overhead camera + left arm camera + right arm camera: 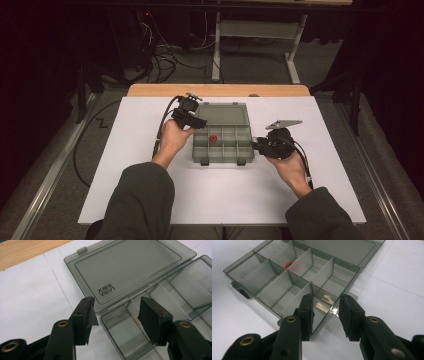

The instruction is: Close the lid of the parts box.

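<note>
The person is wearing dark olive-green long sleeves (pixel 145 200). Each black claw, left (pixel 116 312) and right (pixel 325 315), is showing brass-coloured rivets along its arms and dark padded fingers. A black cable is trailing from each, and a grey three-cornered plate (pixel 283 123) is topping the right one.

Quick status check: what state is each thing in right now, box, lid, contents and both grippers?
Box: open, flat on the table, dividers in place.
Lid: folded back flat behind the box.
Red ring: lying in one compartment; the other compartments look empty.
Left gripper: open, jaws astride the box's corner at the hinge, pads not pressing.
Right gripper: open, one jaw inside the box's end wall and one outside, no grip yet.
</note>
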Available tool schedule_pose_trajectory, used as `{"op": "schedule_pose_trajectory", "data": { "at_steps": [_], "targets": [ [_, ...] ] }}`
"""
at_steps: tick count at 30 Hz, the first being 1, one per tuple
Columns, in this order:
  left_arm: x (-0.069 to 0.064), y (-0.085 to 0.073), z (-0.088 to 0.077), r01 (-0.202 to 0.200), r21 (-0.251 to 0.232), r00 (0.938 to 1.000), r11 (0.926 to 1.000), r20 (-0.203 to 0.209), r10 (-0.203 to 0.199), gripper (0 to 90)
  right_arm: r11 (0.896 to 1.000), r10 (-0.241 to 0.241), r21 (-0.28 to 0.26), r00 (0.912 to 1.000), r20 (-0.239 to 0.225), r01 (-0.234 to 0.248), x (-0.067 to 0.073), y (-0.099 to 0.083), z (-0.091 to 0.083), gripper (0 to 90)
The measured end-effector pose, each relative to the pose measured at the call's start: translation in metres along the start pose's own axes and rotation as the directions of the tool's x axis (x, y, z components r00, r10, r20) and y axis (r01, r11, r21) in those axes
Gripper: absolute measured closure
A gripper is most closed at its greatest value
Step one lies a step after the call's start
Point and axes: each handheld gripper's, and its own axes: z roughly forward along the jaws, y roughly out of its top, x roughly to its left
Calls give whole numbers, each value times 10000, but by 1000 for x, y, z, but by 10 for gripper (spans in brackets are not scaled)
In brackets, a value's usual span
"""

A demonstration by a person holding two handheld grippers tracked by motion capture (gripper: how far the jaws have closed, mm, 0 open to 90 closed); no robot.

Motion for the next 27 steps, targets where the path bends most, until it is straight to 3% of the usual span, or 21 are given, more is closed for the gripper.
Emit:
{"op": "schedule_pose_trajectory", "data": {
  "at_steps": [13,27],
  "targets": [
    [-2,4,1,-324,11,9993,9995,-207,324,457,9967,359,727,9994,-16,-357,-9,9,18,690],
    [3,13,5,-239,366,9996,9990,-112,243,485,9888,606,1364,9981,76,-611,-15,16,31,725]
  ]
}}
